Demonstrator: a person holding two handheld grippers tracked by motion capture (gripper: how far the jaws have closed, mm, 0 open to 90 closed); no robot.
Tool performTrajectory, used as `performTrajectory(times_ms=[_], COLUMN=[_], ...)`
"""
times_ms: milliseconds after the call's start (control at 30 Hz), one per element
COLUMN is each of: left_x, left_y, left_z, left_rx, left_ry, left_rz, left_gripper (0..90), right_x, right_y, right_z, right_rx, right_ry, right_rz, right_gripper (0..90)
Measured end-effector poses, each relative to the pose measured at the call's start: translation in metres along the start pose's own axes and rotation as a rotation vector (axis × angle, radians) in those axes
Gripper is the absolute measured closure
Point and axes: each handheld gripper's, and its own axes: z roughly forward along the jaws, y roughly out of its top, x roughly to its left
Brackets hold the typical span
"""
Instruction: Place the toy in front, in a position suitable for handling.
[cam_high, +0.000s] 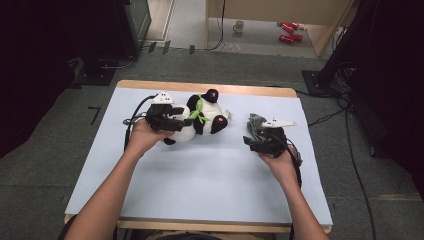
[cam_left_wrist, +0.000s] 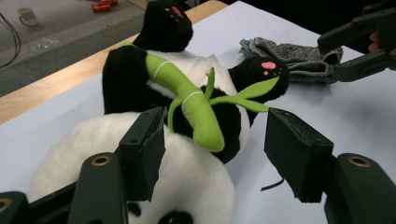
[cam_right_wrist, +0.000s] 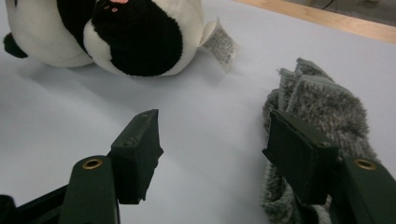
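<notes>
Worktop (cam_high: 210, 175) spread pale beneath both claws. Plush panda (cam_high: 197, 120) lying between wide-apart jaws of left claw (cam_left_wrist: 212, 149), unclamped. Grey fuzzy cloth (cam_right_wrist: 317, 107) against outer jaw of right claw (cam_right_wrist: 210, 154), likewise apart. Probably mid-approach; next, closing on panda's belly.

Black two-jaw grippers (cam_high: 172, 120) — brass screws, grey three-cornered plates, black cables — bare forearms.

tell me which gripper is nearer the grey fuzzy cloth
Right. The right gripper stands open right at the grey fuzzy cloth, one jaw against it; the left gripper is across the table, open around the panda plush.
</notes>
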Motion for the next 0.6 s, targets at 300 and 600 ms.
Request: performTrajectory(times_ms=[300,600], left_x=[0.0,0.0], left_y=[0.005,0.002], left_z=[0.025,0.039], left_rx=[0.026,0.034], left_ry=[-0.015,0.034], left_rz=[0.006,0.024], left_gripper=[34.6,38.1], right_x=[-0.011,-0.022], right_y=[-0.004,-0.008], right_z=[-0.006,-0.01], right_rx=[-0.007,-0.008], right_ry=[-0.035,-0.061], right_rz=[0.017,0.035], right_gripper=[32.5,32.5])
